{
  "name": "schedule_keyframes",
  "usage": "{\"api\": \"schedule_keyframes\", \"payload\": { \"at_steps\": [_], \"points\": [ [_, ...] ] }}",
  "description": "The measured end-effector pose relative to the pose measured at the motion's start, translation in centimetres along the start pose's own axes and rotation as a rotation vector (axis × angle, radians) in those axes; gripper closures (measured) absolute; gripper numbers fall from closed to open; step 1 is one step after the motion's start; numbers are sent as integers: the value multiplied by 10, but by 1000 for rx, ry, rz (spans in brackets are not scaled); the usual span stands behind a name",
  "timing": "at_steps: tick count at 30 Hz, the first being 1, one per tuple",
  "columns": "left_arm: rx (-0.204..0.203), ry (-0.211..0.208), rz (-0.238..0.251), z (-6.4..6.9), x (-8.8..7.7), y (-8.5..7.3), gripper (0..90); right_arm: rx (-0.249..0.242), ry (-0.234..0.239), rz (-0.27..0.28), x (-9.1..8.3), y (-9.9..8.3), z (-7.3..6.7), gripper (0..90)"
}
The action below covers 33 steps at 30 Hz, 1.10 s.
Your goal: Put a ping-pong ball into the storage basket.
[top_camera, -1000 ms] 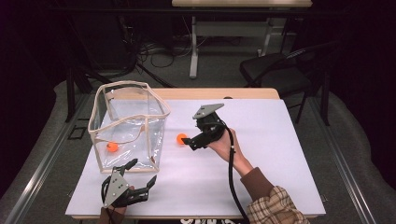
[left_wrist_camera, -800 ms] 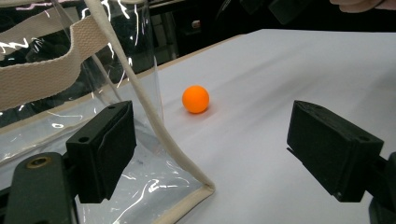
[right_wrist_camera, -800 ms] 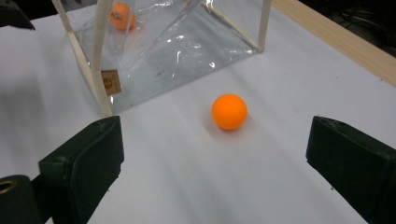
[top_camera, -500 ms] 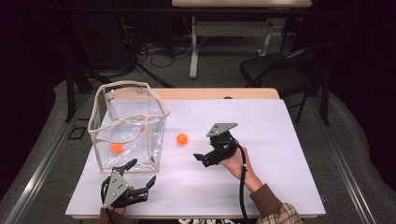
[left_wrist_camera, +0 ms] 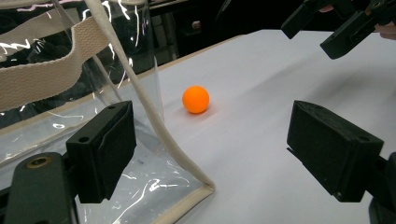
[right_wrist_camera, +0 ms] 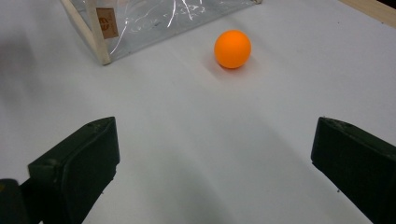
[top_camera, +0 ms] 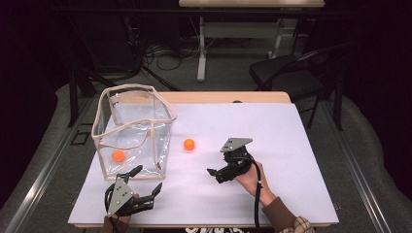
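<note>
high view: right gripper [top_camera: 213, 173] low over the white table cover [top_camera: 291, 145], right of centre, held in a hand [top_camera: 248, 175] with a plaid cuff, jaws pointing left toward a loose orange ball [top_camera: 189, 144]. jaws wide apart, have just been opening further, nothing between them. ball lies bare on the cover, well apart from the jaws, just right of a clear plastic bag [top_camera: 133, 128] with beige webbing trim. second orange ball [top_camera: 118, 155] sits inside the bag near its front wall. left gripper [top_camera: 145, 183] at the near left edge of the table, just in front of the bag's front right corner, jaws spread wide, nothing held.

right gripper view: loose ball ahead and a bit right of centre, both black jaws far out to the sides, bag corner with a small brown label [right_wrist_camera: 107, 22] at upper left.

left gripper view: bag's trimmed corner stands between the open jaws, close to the left one; whether it touches, cannot tell. loose ball beyond, right gripper at top right.
</note>
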State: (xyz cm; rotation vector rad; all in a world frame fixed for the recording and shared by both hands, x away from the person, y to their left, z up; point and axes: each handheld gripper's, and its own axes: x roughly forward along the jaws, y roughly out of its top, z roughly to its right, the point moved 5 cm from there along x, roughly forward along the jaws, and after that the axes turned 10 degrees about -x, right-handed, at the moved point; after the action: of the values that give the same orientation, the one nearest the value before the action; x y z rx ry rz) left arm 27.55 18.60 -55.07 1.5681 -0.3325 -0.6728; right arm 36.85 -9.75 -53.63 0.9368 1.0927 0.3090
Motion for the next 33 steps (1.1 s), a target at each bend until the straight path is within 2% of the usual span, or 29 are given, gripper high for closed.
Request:
{"api": "schedule_keyframes", "payload": {
  "at_steps": [12,20,27,33],
  "points": [
    [1,0,2,0,-1,0,156,19,-15,-9,-1,-10,1,6],
    [5,-3,-1,1,-1,0,156,25,-17,-31,6,-16,3,0],
    [-1,0,3,0,-1,0,156,4,-33,-43,11,-16,5,0],
    [-1,1,2,0,-1,1,156,4,-26,-44,15,-13,6,0]
  ]
}}
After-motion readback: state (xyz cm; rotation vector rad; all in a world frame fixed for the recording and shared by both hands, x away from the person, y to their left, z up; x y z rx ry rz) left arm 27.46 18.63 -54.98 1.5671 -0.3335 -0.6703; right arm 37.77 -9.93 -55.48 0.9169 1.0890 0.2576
